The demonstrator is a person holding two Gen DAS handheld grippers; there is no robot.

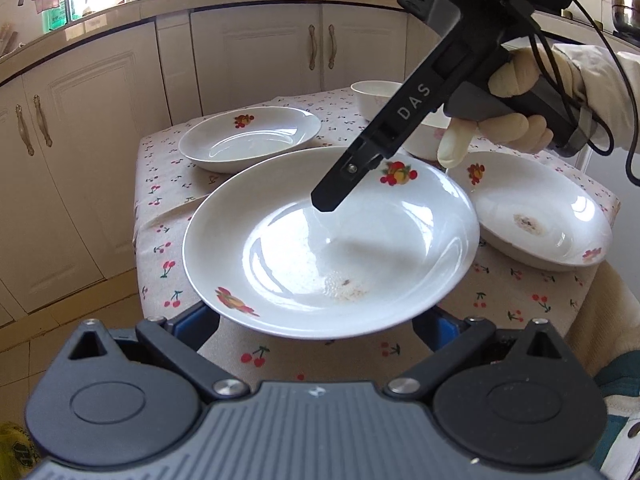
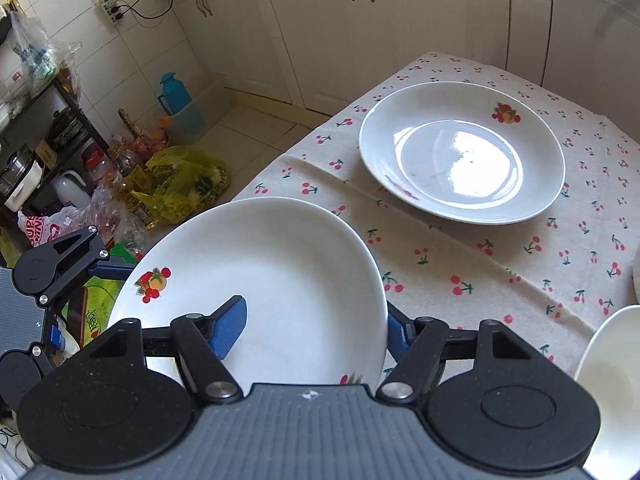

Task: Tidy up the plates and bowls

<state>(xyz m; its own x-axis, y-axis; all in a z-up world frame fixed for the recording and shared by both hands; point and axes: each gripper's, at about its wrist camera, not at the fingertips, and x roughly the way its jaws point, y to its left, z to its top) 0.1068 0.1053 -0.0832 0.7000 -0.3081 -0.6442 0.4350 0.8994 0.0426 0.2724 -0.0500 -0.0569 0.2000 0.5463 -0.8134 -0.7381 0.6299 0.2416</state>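
Observation:
A white deep plate with fruit prints [image 1: 332,248] is in the air over the near table edge. My right gripper [image 2: 316,330] has one blue finger [image 2: 230,330] inside the plate [image 2: 256,292] and one outside its rim, straddling the rim. In the left wrist view the right gripper's black finger [image 1: 326,200] reaches down into the plate. My left gripper [image 1: 320,324] sits under the plate's near rim with its blue fingers wide apart; whether they touch the plate is hidden. A second plate [image 1: 250,138] [image 2: 462,152] lies at the far left. A third, stained plate [image 1: 536,210] lies at the right. Two white bowls [image 1: 378,98] stand behind.
The table has a cherry-print cloth [image 1: 168,184]. Cream kitchen cabinets [image 1: 256,56] stand behind it. Bags, bottles and a shelf rack [image 2: 48,152] crowd the floor at the left. A white bowl rim [image 2: 608,380] shows at the right edge of the right wrist view.

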